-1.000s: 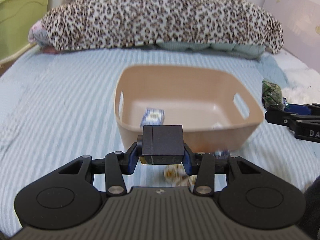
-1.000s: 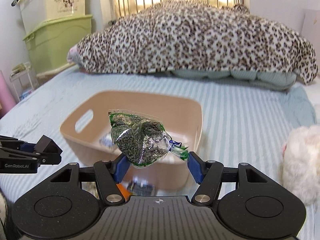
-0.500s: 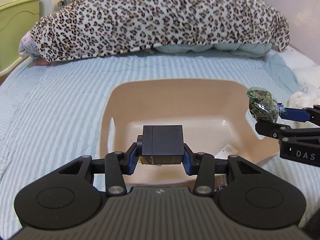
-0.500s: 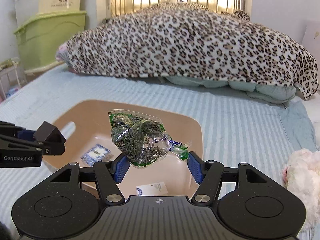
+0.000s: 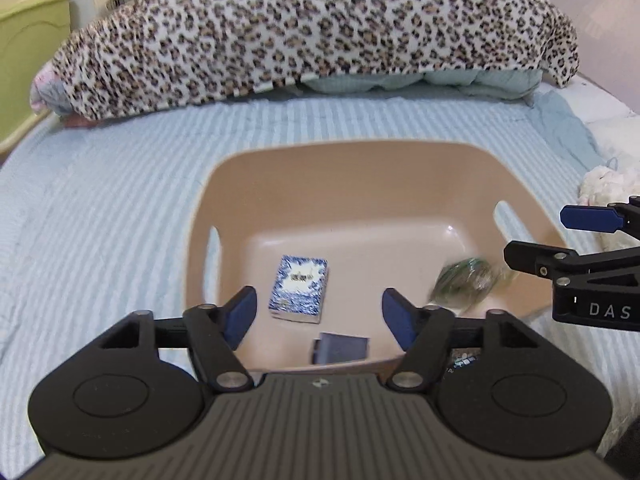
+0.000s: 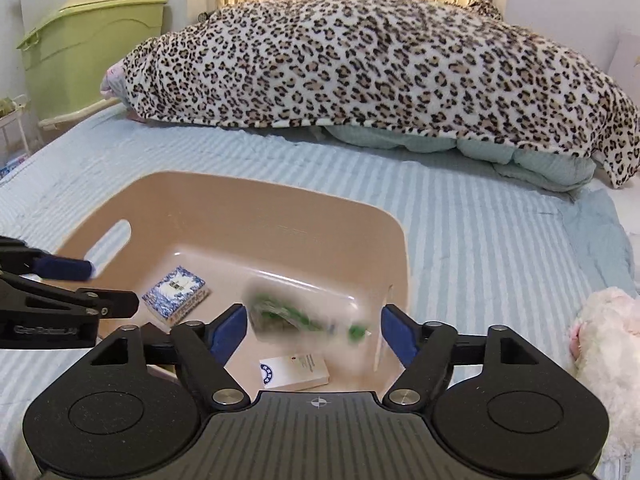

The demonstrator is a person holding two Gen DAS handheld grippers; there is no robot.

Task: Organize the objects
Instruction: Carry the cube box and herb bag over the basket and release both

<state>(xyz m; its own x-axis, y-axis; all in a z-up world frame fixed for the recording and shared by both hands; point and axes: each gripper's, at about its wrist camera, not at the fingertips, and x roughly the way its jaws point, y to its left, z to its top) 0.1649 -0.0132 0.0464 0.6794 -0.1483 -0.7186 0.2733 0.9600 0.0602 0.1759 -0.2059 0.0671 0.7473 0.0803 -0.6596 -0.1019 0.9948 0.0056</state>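
Basket (image 5: 400,160), tan plastic, on striped bed (image 5: 100,200); contents: 1 blue patterned box (image 5: 299,289), 1 dark box (image 5: 341,347), 1 white box (image 6: 294,372), 1 green bag (image 6: 288,314), motion-blurred, apparently dropping inside. Risk: bag may bounce or catch the near wall and spill out. Left gripper (image 5: 316,316) spread wide, holding nothing. Right gripper (image 6: 310,330) likewise spread, empty, above basket.
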